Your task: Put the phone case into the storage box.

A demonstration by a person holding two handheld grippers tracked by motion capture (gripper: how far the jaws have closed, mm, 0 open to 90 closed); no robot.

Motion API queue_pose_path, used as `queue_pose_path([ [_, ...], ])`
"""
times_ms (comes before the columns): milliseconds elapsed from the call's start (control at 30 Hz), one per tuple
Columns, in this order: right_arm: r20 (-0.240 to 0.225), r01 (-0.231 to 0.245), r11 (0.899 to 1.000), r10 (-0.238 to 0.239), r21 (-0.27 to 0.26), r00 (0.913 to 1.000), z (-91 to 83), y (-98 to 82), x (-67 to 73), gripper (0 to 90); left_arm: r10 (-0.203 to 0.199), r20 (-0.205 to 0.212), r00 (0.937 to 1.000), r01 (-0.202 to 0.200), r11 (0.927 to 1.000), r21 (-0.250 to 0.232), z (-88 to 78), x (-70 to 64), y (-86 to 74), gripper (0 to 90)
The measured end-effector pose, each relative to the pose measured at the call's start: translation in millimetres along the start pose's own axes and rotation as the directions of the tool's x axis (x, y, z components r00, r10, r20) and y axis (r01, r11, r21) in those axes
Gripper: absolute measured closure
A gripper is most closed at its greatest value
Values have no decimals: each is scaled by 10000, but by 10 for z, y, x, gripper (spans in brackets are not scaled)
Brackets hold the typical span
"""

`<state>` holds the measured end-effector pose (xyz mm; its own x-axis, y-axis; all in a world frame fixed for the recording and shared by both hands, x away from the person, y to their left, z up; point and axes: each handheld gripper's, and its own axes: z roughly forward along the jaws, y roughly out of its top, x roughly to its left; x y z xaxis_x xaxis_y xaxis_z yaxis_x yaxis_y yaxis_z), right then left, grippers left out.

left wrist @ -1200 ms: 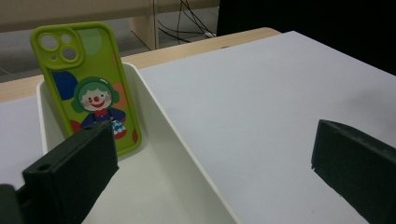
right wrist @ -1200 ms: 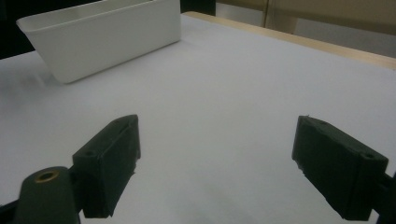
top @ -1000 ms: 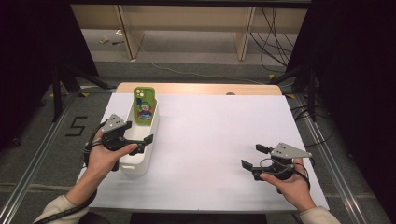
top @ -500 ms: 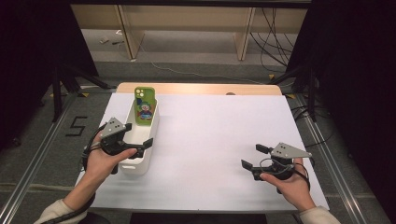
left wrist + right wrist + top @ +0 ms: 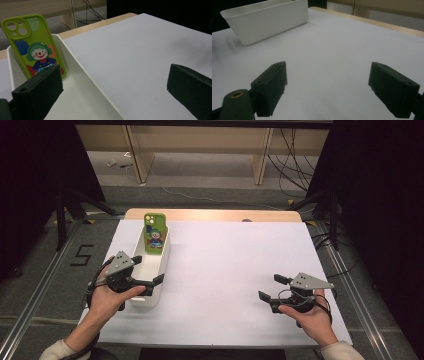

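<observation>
A narrow white tray (image 5: 145,300) lies lengthwise at the table's left. A green phone case (image 5: 155,237) with a clown picture leans upright against its far end; in the left gripper view the phone case (image 5: 35,47) stands just beyond my jaws. My left gripper (image 5: 147,270) is open at the tray's near end, straddling the right wall of the tray (image 5: 82,80), one jaw inside and one over the table. My left gripper (image 5: 113,95) holds nothing. My right gripper (image 5: 271,288) hovers open and empty at the near right, and from my right gripper (image 5: 334,90) the tray (image 5: 269,20) is far off.
The white table top (image 5: 235,255) stretches between the two hands, with a wooden strip (image 5: 215,215) along its far edge. Metal rails run down both sides of the table. Cables and wooden legs sit on the floor beyond.
My left gripper has drawn back slightly toward the person along the tray's near end. The right gripper and the phone case have stayed put.
</observation>
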<state>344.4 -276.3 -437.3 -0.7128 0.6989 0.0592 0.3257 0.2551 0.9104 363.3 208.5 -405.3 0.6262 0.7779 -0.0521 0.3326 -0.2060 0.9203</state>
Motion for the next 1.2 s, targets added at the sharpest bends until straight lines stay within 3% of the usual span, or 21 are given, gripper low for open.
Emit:
queue_pose_path([
  [533, 27, -14, 10000, 14, -9, 10000, 0, 0, -3, 164, 229, 202, 9995, -224, 9995, -233, -60, -47, -67, 0],
  [1200, 54, 0, 10000, 0, 3, 10000, -1, -1, -5, 164, 192, 255, 9995, -185, 9994, -298, -99, -62, -136, 0],
])
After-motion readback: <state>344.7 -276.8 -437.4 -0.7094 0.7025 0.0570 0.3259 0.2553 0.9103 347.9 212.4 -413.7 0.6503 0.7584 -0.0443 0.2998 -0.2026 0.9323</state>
